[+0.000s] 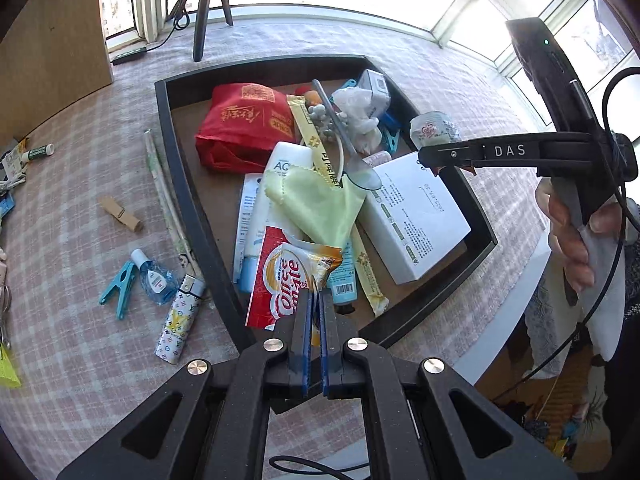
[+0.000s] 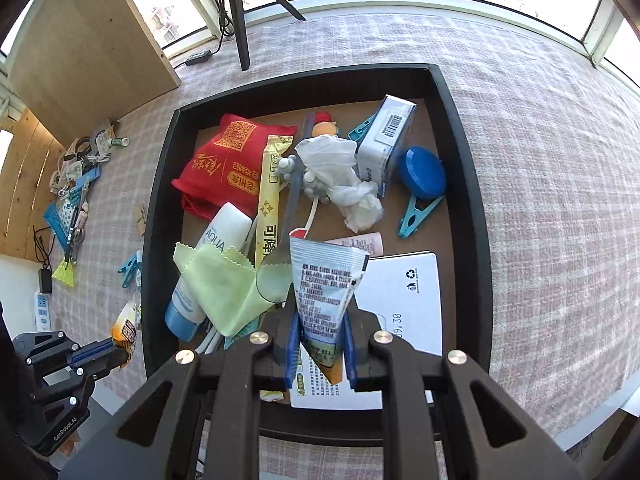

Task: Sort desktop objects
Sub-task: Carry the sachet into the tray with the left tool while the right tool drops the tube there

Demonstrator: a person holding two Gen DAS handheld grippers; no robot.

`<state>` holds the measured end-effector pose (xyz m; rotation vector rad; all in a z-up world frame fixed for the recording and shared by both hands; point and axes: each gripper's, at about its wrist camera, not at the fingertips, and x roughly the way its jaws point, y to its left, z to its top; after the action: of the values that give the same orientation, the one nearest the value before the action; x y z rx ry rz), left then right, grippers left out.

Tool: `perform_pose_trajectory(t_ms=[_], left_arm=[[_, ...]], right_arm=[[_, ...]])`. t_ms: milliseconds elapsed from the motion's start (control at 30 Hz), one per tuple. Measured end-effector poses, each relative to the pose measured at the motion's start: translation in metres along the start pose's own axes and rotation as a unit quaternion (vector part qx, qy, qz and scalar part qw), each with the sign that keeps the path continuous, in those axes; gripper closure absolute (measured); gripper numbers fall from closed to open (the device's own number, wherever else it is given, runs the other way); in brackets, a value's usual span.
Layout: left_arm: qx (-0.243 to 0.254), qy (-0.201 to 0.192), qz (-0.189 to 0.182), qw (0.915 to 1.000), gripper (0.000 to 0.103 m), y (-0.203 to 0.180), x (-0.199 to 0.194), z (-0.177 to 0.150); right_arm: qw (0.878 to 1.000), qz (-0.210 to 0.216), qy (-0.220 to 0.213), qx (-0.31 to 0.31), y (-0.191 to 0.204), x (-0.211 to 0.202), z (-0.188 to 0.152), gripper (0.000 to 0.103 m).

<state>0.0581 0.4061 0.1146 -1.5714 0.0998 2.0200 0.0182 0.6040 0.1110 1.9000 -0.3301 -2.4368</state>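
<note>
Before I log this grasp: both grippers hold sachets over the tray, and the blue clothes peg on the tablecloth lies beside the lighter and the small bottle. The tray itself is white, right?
No. The tray is black, as the right wrist view shows; everything else stands.

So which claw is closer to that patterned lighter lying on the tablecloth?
Left. The left claw is at the tray's near-left edge, just right of the lighter; the right claw is across the tray.
</note>
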Motion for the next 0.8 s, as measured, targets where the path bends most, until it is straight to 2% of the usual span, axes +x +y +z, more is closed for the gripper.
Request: perform_pose_trajectory(t_ms=[233,300,333,367,400,433,500,800], left_arm=[[0.008,0.011,0.003,0.9999,0.100,-0.013,0.012,0.002],[0.000,0.010,-0.001,0.9999,0.097,-0.012,0.012,0.003],[-0.008,0.012,-0.002,0.9999,0.093,-0.010,0.012,0.004],[-0.017,0.014,-0.004,0.9998,0.074,-0.007,0.012,0.004],[-0.024,0.008,-0.008,0.9997,0.062,-0.005,0.009,0.004],[-0.026,0.000,-0.007,0.9996,0.062,-0.004,0.006,0.004],[-0.027,-0.007,-0.002,0.9996,0.062,-0.002,0.001,0.003],[-0.042,-0.020,0.007,0.9989,0.063,0.020,-0.013,-0.008]], right_arm=[[0.999,0.027,0.014,-0.015,0.009,-0.003,-0.023,0.086],[0.999,0.035,0.017,-0.024,0.017,-0.002,-0.028,0.085],[0.999,0.041,0.017,-0.030,0.021,-0.003,-0.030,0.085],[0.998,0.047,0.017,-0.039,0.026,-0.004,-0.032,0.084],[0.997,0.048,0.018,-0.050,0.031,-0.005,-0.032,0.080],[0.997,0.044,0.018,-0.057,0.036,-0.007,-0.033,0.076],[0.998,0.035,0.008,-0.059,0.040,-0.013,-0.034,0.061],[0.997,0.043,-0.002,-0.060,0.052,-0.022,-0.033,0.061]])
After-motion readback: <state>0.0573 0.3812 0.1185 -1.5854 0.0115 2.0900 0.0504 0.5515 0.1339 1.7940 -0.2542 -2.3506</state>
